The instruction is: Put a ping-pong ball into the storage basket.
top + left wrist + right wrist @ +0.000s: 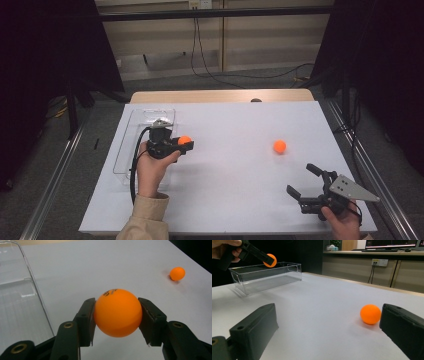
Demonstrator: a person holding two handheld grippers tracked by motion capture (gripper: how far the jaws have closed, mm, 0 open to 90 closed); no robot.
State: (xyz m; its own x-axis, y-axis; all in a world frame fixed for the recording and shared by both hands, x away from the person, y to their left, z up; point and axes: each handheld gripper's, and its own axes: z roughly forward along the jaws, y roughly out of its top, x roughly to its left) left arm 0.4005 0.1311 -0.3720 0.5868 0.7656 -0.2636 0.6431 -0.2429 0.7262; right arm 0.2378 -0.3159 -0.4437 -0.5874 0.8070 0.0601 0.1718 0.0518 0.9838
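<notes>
My left gripper (186, 143) is shut on an orange ball (184, 140), held above the white table just right of the clear plastic box (131, 131). In the left gripper view the held orange ball (118, 313) sits squeezed between both black pads, printed mark on top. The right gripper view catches that ball (271, 259) up over the box (264, 277). A second orange ball (279, 146) lies loose on the table right of centre, also seen as a small ball (177, 273) and a nearer ball (370, 314). My right gripper (304, 180) rests open at the front right, nothing between its fingers.
The white board (235, 190) covers a wooden table whose far edge (220, 96) shows behind it. Dark curtains stand at both sides, and cables trail on the floor beyond. Metal rails run along the left and right of the table.
</notes>
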